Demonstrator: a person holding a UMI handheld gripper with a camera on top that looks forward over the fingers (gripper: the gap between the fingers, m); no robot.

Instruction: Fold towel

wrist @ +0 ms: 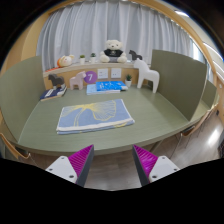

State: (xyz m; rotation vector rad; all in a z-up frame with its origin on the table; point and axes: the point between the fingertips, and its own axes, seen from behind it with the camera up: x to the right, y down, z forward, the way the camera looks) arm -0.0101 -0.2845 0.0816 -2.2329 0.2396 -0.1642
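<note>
Presently on record, one moment, gripper view.

Item 1: gripper. Two fingers with magenta pads on their inner faces. Jaws stand wide apart with nothing between them; they hang short of the near edge of the table, touching nothing.

Item 2: table. Olive-green top, rounded, with raised green panels along its left and right sides. It carries every item below.

Item 3: towel. Pale, with light blue markings, lying flat as a rough rectangle near the near edge of the table, a little left of centre. It lies beyond the fingers and well apart from them. Whether it has been doubled over cannot be told.

Item 4: book. Dark cover, flat, near the left edge of the table, behind the towel.

Item 5: blue sheet. Flat, at mid-table towards the far edge, behind the towel.

Item 6: purple card. Upright, bearing a white figure, just behind the blue sheet.

Item 7: toy horse. White, standing upright, to the right of the blue sheet.

Item 8: stuffed bear. White and light brown, seated on a low wooden shelf along the far edge of the table. Smaller pieces stand beside it, too small to identify.

Item 9: curtain. White, pleated, hanging behind the table.
</note>
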